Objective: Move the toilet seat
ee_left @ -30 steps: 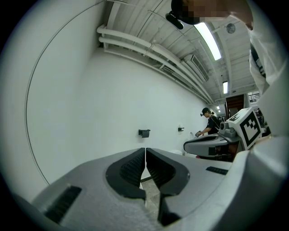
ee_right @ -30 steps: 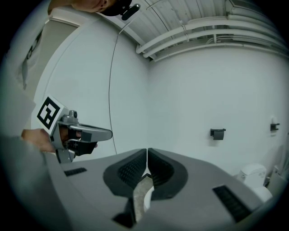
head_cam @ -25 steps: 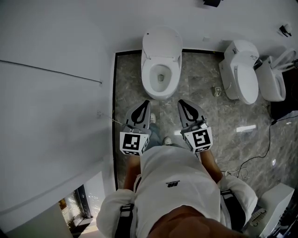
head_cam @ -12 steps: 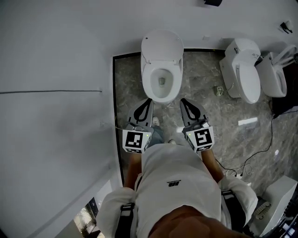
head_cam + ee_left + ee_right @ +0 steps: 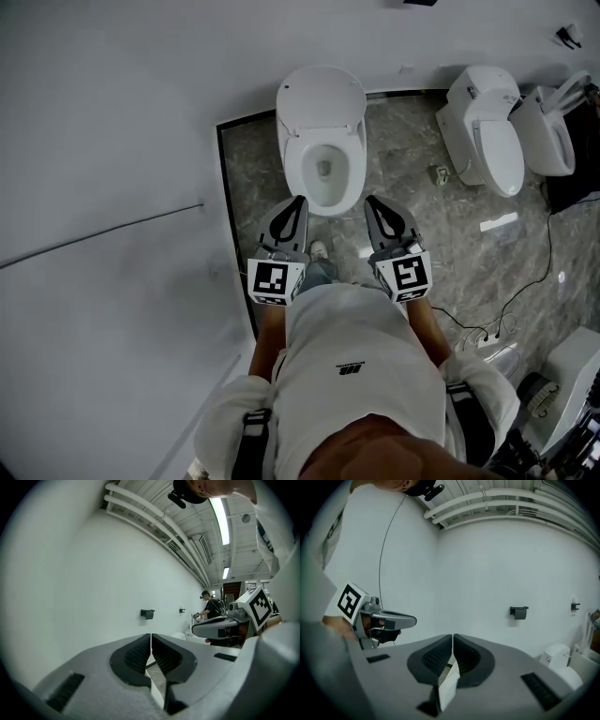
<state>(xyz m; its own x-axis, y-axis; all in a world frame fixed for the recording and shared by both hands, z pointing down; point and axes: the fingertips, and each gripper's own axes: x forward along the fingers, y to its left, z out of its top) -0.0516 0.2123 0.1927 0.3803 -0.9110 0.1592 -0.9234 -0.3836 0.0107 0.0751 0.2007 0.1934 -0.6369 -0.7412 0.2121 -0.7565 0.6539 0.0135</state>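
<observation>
A white toilet [image 5: 322, 155] stands against the wall, its lid [image 5: 322, 92] raised and its bowl open. My left gripper [image 5: 298, 201] is held just left of the bowl's front edge. My right gripper [image 5: 372, 200] is held just right of it. Neither touches the toilet. Both are shut with nothing between their jaws. In the left gripper view the left gripper [image 5: 151, 637] points at the white wall, with the right gripper [image 5: 220, 627] beside it. The right gripper view shows the right gripper [image 5: 453, 637] shut too, with the left gripper [image 5: 389, 620] off to its left.
Two more white toilets [image 5: 487, 136] [image 5: 553, 131] stand to the right. Cables [image 5: 506, 319] trail over the grey marble floor [image 5: 422, 234]. A white wall [image 5: 112, 187] bounds the left. A black wall fixture [image 5: 147, 614] and a distant person [image 5: 209, 607] show in the left gripper view.
I have stepped closer to the toilet: both gripper tips now flank the front of the bowl instead of stopping short of it. Both grippers have stayed shut.
</observation>
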